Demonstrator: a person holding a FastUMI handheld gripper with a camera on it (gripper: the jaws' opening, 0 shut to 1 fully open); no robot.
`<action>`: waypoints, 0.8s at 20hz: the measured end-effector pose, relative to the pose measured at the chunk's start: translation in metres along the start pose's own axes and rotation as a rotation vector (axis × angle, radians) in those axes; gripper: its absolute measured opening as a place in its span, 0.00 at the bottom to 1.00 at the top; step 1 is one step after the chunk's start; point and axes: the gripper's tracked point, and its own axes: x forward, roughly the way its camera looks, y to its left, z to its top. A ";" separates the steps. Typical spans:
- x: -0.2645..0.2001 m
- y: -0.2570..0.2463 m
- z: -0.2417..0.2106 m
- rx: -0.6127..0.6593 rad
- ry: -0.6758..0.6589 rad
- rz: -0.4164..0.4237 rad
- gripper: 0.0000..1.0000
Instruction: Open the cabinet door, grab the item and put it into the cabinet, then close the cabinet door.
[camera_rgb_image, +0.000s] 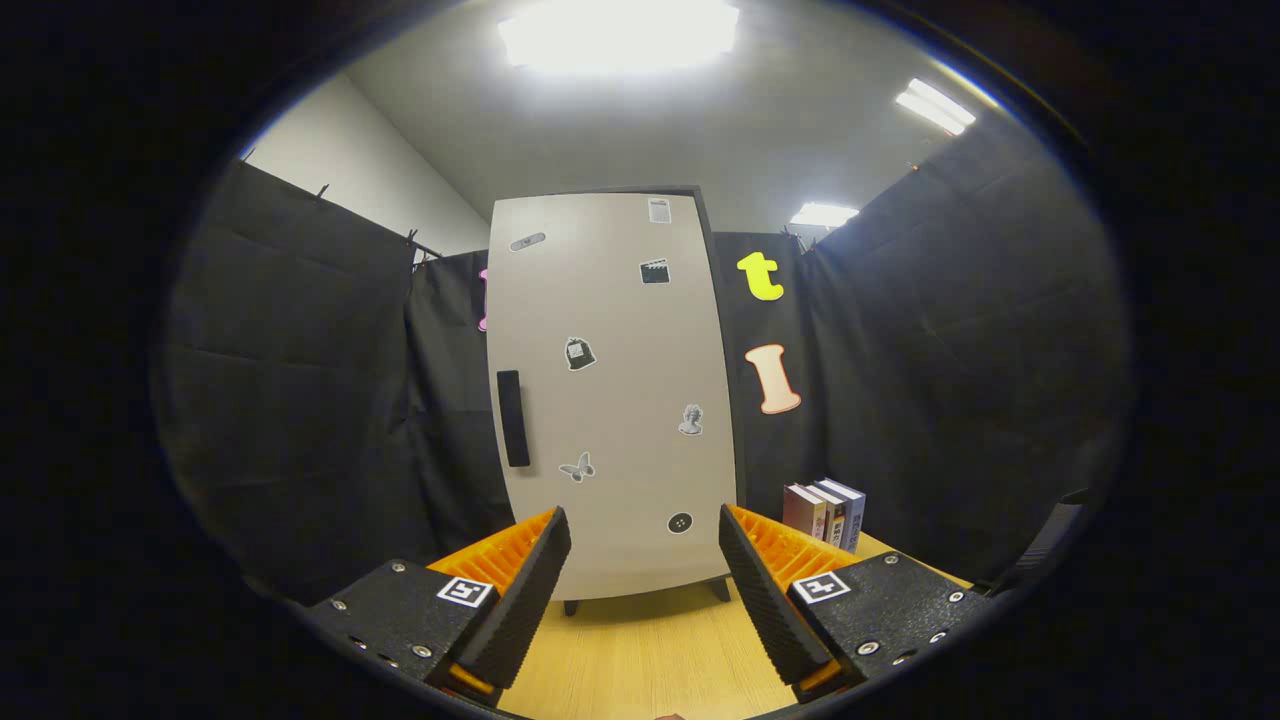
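While I hold the rig level, a pale wooden desk (650, 650) runs ahead to black cloth walls under bright ceiling lights. On it stands the cabinet (610, 400), door shut, stickers across its front, dark handle (513, 418) near its left edge. Books (825, 510) stand upright just right of it. My fingers (645, 575) are spread wide, holding and touching nothing, short of the cabinet.

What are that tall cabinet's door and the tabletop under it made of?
The cabinet door looks like smooth painted or laminated board, matte pale grey with a soft sheen; metal is possible. The tabletop seems light wood or wood-look laminate, with fine grain lines. The claw is open before the door.
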 end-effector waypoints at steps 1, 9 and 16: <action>-0.001 0.001 -0.001 0.001 0.000 0.005 0.93; -0.008 -0.003 0.004 0.008 -0.005 0.010 0.93; -0.015 -0.017 0.008 0.023 -0.013 -0.004 0.93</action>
